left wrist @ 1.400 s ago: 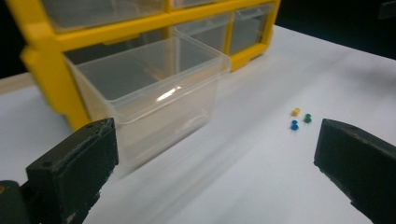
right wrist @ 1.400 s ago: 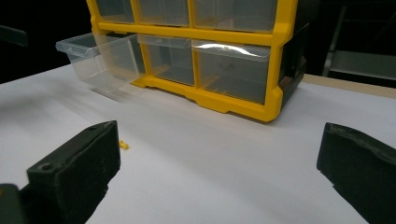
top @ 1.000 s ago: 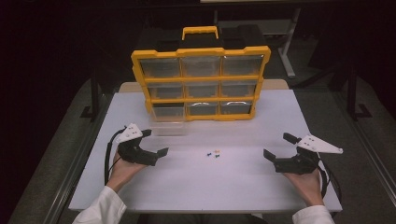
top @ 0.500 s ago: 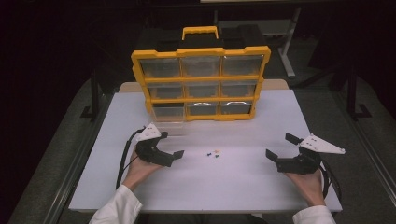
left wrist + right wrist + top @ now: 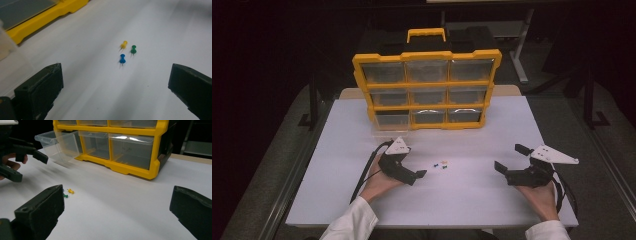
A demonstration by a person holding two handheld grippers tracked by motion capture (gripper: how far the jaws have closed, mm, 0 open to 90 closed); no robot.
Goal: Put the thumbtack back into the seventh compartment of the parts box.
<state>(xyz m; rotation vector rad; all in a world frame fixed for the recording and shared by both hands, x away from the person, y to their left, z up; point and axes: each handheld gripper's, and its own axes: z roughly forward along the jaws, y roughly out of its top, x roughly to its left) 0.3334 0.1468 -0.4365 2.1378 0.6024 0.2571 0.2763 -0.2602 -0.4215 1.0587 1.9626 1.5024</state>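
Observation:
Three pushpins lie close together mid-table: a yellow pushpin (image 5: 123,44), a green pushpin (image 5: 133,49) and a blue pushpin (image 5: 122,59), seen as a small cluster of pushpins (image 5: 441,165) in the high view. My left gripper (image 5: 414,165) is open just left of them, and in the left gripper view the left gripper (image 5: 116,75) has them ahead between its jaws. My right gripper (image 5: 508,157) is open and empty at the right, pointing left; the yellow pushpin (image 5: 70,191) shows past its left jaw.
A yellow organizer (image 5: 427,90) with clear drawers stands upright at the back of the white table (image 5: 472,205). Its bottom-left clear drawer (image 5: 57,145) is pulled out onto the table, close to the left hand. Table edges drop to dark floor.
My left gripper has moved right across the table and now sits beside the pushpins. The right gripper has stayed almost still.

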